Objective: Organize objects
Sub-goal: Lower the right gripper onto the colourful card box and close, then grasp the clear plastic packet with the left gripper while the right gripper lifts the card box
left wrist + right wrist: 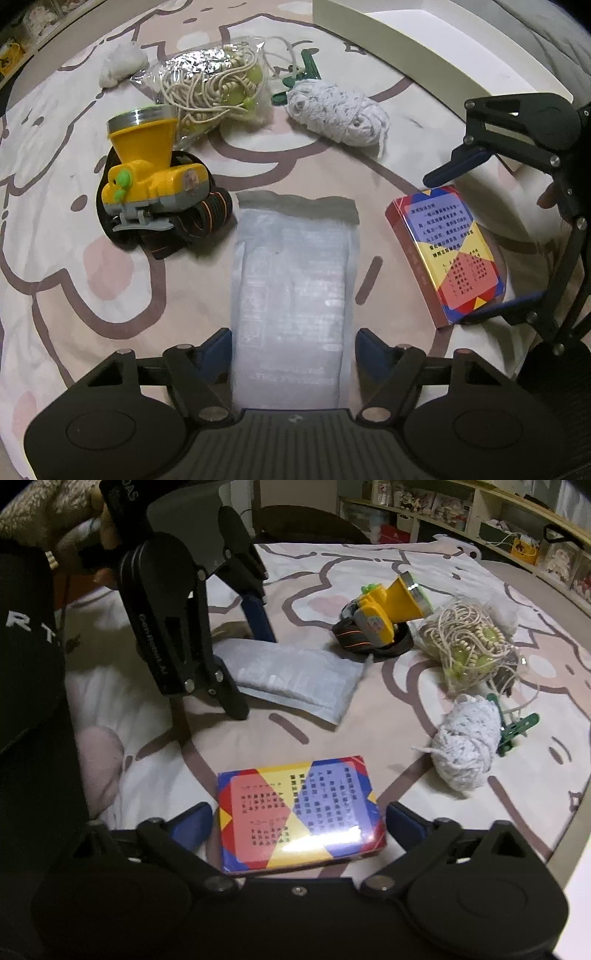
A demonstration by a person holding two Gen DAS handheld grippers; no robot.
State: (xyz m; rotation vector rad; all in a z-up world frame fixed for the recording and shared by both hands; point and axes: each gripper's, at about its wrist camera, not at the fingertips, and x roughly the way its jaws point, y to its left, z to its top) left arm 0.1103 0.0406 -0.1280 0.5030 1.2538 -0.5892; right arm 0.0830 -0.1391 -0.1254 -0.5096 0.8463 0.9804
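Six things spread over a bed sheet (66,295), two of them flanked by grippers.

In the left wrist view, the flat packet (291,280) lies nearest, its near end between the left gripper (293,349) fingers; the headlamp (155,184) sits to its left, the card box (447,254) to its right between the right gripper (465,240) fingers. Behind the headlamp lies the bag of cords (210,96), with the yarn bundle (338,110) to its right and a clip (295,75) between and behind them. A tray (424,44) stands at the far right.
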